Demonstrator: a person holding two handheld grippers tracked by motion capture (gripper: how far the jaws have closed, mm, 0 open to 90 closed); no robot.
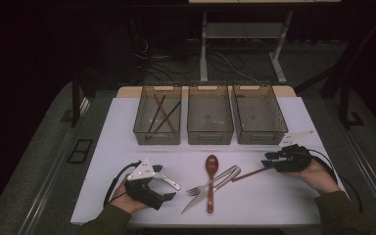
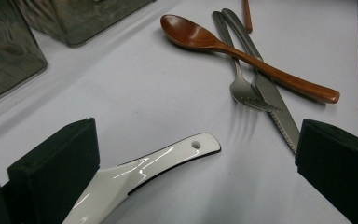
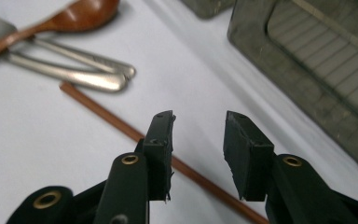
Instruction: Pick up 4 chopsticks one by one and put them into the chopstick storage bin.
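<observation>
- High view: three bins (image 1: 210, 137) stood in a row at the far side of the table (image 1: 127, 147). The left one already held chopsticks (image 1: 162, 113), so this looked like sorting by kind. A wooden spoon (image 1: 211, 176), a fork (image 1: 214, 182) and a knife (image 1: 208, 193) lay crossed in a pile at the near middle.
- Left gripper view: the left gripper (image 2: 196, 154) had its jaws spread wide, grasping nothing. A white spoon's handle (image 2: 163, 161) lay between them, likely next.
- Right gripper view: the right gripper (image 3: 198, 140) stood partly open over a brown chopstick (image 3: 107, 116), apparently lined up to pinch it, though I could not tell whether the jaws touched it.
</observation>
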